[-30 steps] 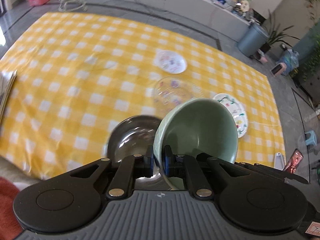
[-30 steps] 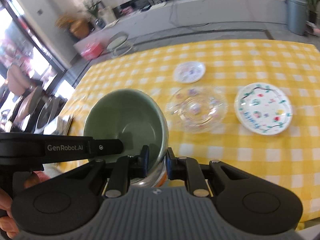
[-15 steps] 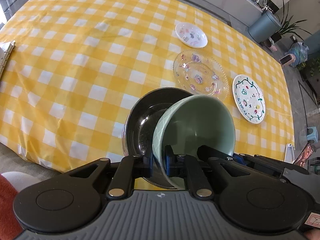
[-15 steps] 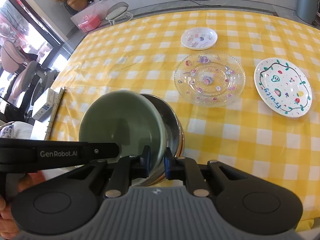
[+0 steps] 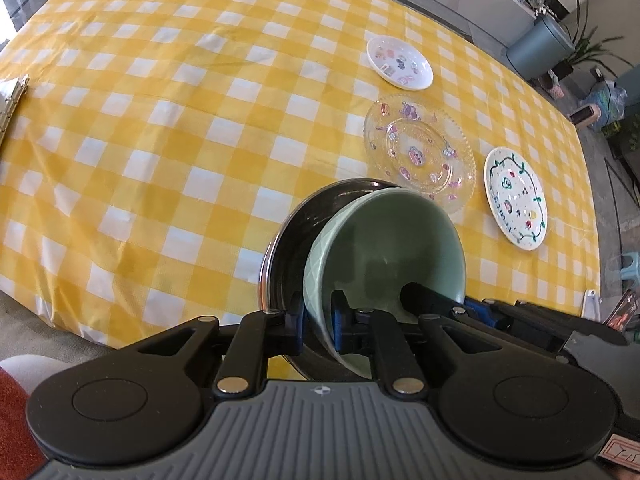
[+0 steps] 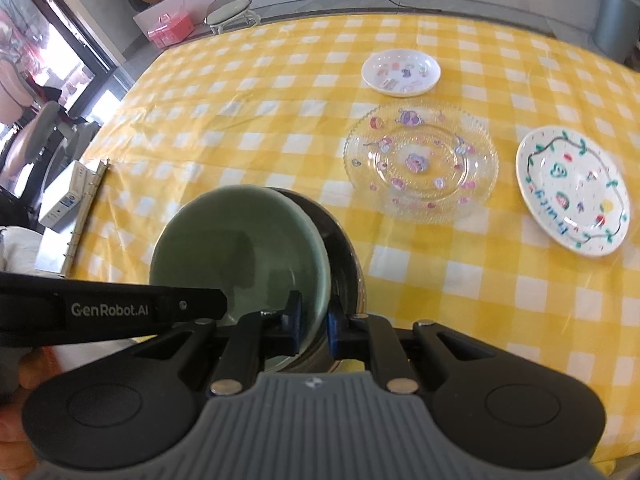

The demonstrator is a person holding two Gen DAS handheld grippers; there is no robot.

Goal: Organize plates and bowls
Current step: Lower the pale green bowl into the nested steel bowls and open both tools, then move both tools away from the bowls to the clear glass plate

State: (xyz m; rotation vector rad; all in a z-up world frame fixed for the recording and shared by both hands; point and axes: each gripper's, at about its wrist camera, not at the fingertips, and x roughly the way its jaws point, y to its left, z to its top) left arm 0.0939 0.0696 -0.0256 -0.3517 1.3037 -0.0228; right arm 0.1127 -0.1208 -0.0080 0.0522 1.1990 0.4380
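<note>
A pale green bowl (image 5: 392,248) (image 6: 240,248) hangs tilted inside a dark steel bowl (image 5: 288,248) (image 6: 344,248) near the table's front edge. My left gripper (image 5: 317,320) has its pads on the green bowl's rim and its jaws are opening. From the opposite side, my right gripper (image 6: 314,320) is shut on the same rim. Beyond the bowls lie a clear glass plate (image 5: 418,148) (image 6: 420,160), a small white plate (image 5: 400,62) (image 6: 400,72) and a white plate with painted vines (image 5: 516,196) (image 6: 572,188).
A yellow checked tablecloth (image 5: 160,120) covers the table. A ring binder with a white box (image 6: 68,200) lies at the left edge. Off the table are a grey bin (image 5: 536,46), a round stool (image 6: 230,8) and a pink box (image 6: 170,30).
Both grippers have come down with the green bowl, which now sits lower inside the steel bowl. Both views have tipped further down toward the table.
</note>
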